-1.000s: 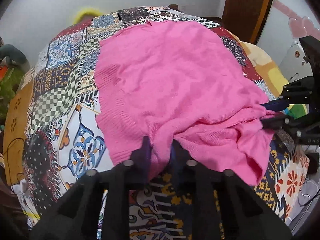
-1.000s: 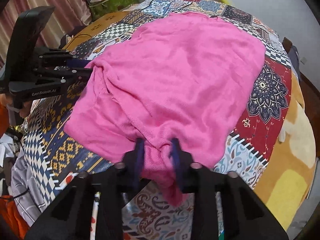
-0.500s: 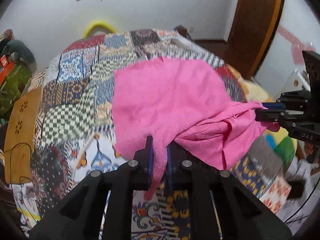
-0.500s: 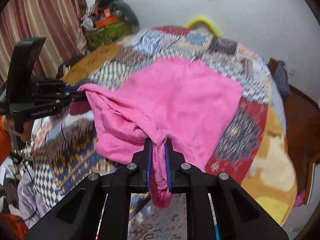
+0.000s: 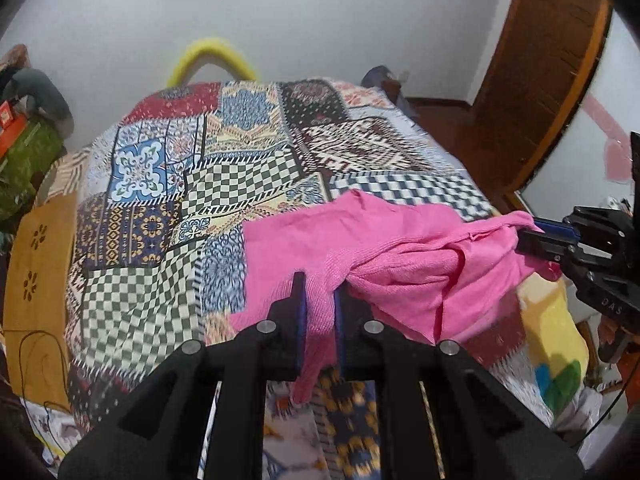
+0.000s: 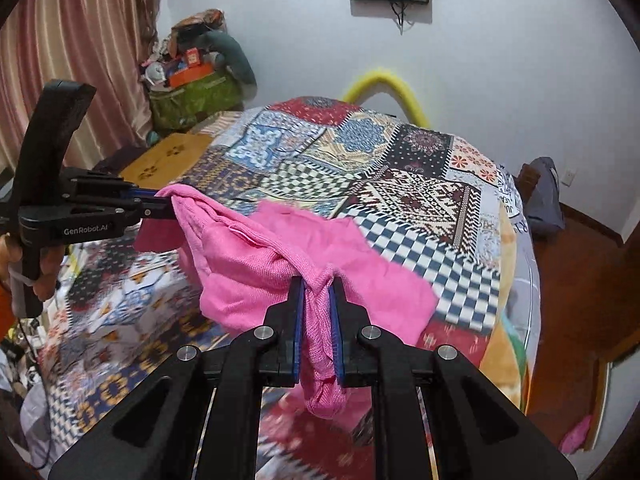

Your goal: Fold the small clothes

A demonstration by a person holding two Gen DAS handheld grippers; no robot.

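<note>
Pink knit garment point(image 5: 404, 264): soft, light, droopy; I pinch bunched edges in left gripper point(image 5: 320, 316) and, at three o'clock, right gripper point(image 6: 316, 312).

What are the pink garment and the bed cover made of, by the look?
Pink garment: looks like a thin, matte knit; fine ribbed texture shows, and it drapes limply from both hand-held grippers. Bed cover: probably printed woven cloth, matte; flat patchwork patterns with no visible pile.
</note>
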